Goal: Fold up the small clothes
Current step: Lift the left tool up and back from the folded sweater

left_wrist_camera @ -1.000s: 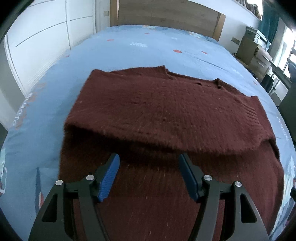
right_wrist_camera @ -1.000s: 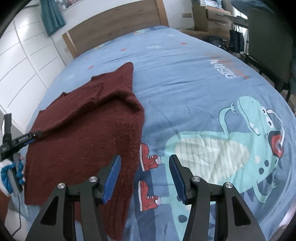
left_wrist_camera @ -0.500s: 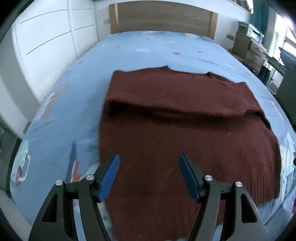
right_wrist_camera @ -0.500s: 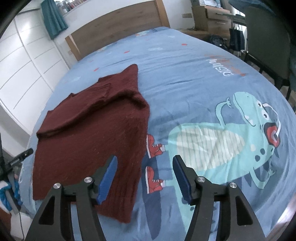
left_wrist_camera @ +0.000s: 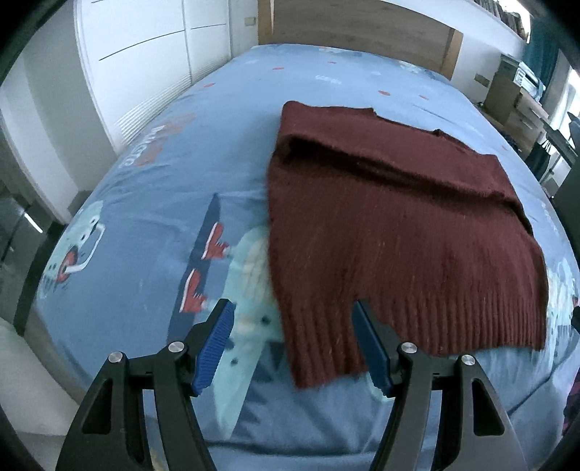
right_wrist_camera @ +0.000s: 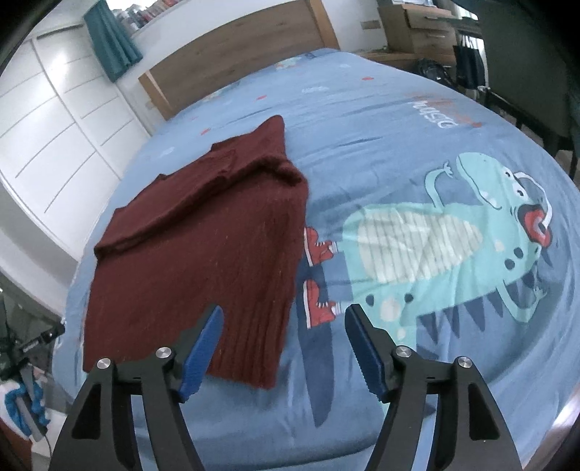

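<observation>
A dark red knitted sweater (left_wrist_camera: 398, 224) lies flat on the blue dinosaur bedsheet (left_wrist_camera: 152, 203), with its upper part folded down over the body. My left gripper (left_wrist_camera: 293, 342) hovers above the sweater's near left hem corner, open, with nothing pinched between the blue pads. In the right wrist view the same sweater (right_wrist_camera: 203, 253) lies to the left. My right gripper (right_wrist_camera: 282, 349) hangs over its near right hem corner, and its jaws are opening with nothing held between them.
A wooden headboard (left_wrist_camera: 359, 34) closes the far end of the bed. White wardrobe doors (right_wrist_camera: 47, 145) run along one side, wooden drawers (right_wrist_camera: 420, 25) and a dark chair (right_wrist_camera: 525, 69) along the other. The bed's near edge lies just below both grippers.
The left gripper has drawn back and swung left, from over the sweater's middle to its near left corner. The right gripper's jaws have widened, and it pulled back slightly.
</observation>
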Tool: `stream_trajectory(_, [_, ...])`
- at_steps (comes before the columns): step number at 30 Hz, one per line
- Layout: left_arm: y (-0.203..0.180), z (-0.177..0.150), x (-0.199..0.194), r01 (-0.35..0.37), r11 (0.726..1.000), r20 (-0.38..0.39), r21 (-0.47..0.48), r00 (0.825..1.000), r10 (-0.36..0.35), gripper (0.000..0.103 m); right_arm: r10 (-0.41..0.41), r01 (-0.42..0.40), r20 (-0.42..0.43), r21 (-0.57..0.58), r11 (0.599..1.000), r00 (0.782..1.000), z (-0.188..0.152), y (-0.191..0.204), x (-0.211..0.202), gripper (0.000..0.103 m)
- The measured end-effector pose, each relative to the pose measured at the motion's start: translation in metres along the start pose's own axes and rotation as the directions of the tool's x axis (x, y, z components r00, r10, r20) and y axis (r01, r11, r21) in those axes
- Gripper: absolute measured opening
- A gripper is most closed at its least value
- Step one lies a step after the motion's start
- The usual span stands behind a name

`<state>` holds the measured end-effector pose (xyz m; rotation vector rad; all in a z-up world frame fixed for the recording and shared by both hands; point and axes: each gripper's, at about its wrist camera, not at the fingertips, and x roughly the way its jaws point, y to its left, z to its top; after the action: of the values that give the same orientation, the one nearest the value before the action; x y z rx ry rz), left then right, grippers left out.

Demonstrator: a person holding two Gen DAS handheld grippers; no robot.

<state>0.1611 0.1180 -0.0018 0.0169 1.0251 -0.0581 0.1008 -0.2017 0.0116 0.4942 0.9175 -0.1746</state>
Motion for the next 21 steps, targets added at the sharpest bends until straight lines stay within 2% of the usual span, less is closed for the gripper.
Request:
stream_trajectory(9, [0.005,-0.019,-0.030,-0.049,0.999,0.016,-0.011,0.999,0.049,0.062,0.063,-0.063,-0.014,-0.033,0.997,0.998,-0.010,0.008,-0.018,0.073])
stream_trajectory(15, [0.014,-0.024,-0.025,0.005,0.999,-0.021,-0.053,1.000,-0.006,0.064,0.086,-0.089,-0.053,-0.057,0.994,0.995,-0.020,0.013,-0.014,0.073])
stream_trajectory(21, [0.017,-0.024,0.006,0.078,0.992,-0.086,-0.096,0.993,-0.087,0.064,0.096,-0.104,-0.111,-0.064,0.993,0.989,-0.025,0.014,0.002,0.073])
